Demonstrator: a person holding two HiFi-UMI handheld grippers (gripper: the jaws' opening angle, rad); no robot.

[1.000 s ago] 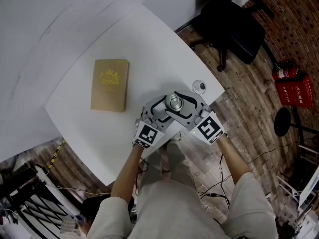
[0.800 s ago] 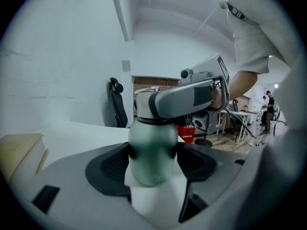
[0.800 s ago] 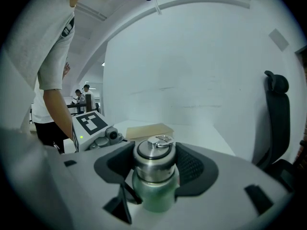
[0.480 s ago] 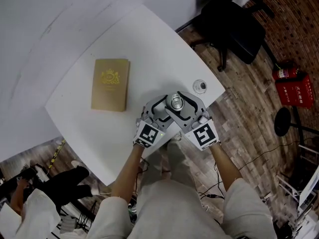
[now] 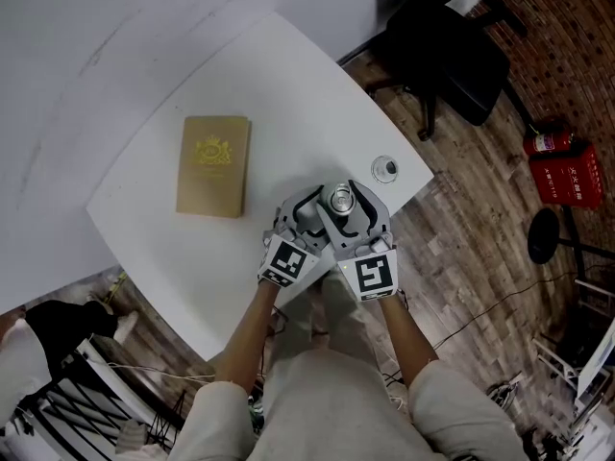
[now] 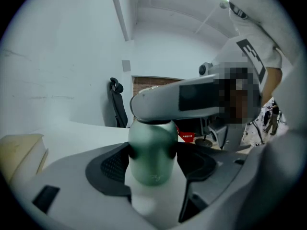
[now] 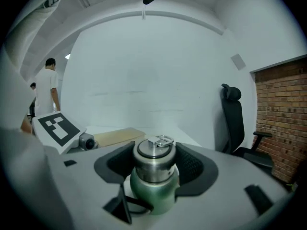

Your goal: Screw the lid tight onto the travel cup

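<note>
The travel cup stands near the table's front right edge, its steel lid (image 5: pixel 340 198) seen from above between both grippers. In the left gripper view the green cup body (image 6: pixel 152 150) fills the gap of my left gripper (image 6: pixel 152 158), whose pads press on both its sides. The right gripper (image 7: pixel 154 161) is closed round the steel lid (image 7: pixel 153 153), which has a small ring on top; the green body (image 7: pixel 153 189) shows below. In the head view the left gripper (image 5: pixel 322 209) comes from the lower left and the right gripper (image 5: pixel 344 206) from below.
A tan book (image 5: pixel 212 164) lies on the white table (image 5: pixel 288 94) to the left. A small round silver object (image 5: pixel 385 168) sits by the table's right corner. A black office chair (image 5: pixel 452 46) and a red extinguisher box (image 5: pixel 567 171) stand on the wooden floor.
The right gripper has swung clockwise round the cup, its marker cube moving from the lower right to almost straight below. The left gripper and the cup stayed in place.
</note>
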